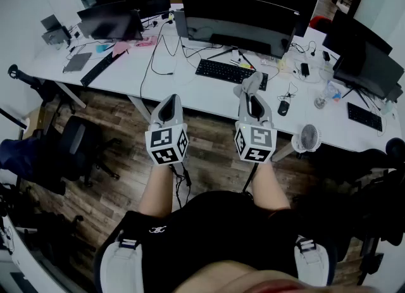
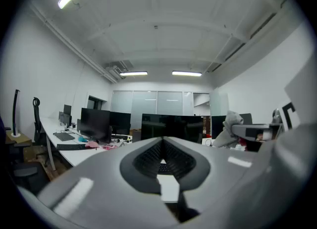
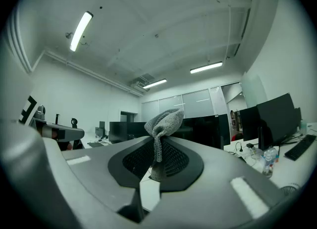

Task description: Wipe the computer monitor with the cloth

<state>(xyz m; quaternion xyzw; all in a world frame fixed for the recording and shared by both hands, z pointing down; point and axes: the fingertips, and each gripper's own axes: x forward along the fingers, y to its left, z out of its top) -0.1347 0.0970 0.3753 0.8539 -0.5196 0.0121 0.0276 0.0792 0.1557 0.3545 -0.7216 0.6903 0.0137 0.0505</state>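
One cloth (grey knit), two grippers. Right gripper clenched on it; left gripper closed on nothing.

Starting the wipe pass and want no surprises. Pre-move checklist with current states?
1. Cloth pinched in right gripper: ok.
2. Left gripper shut with nothing in it: ok.
3. Cloth touching monitor: not ok, it is held well short of the screen.
4. Way to the screen free of tall things, only the low keyboard in front: ok.
5. Where the screen is dirty: cannot tell.
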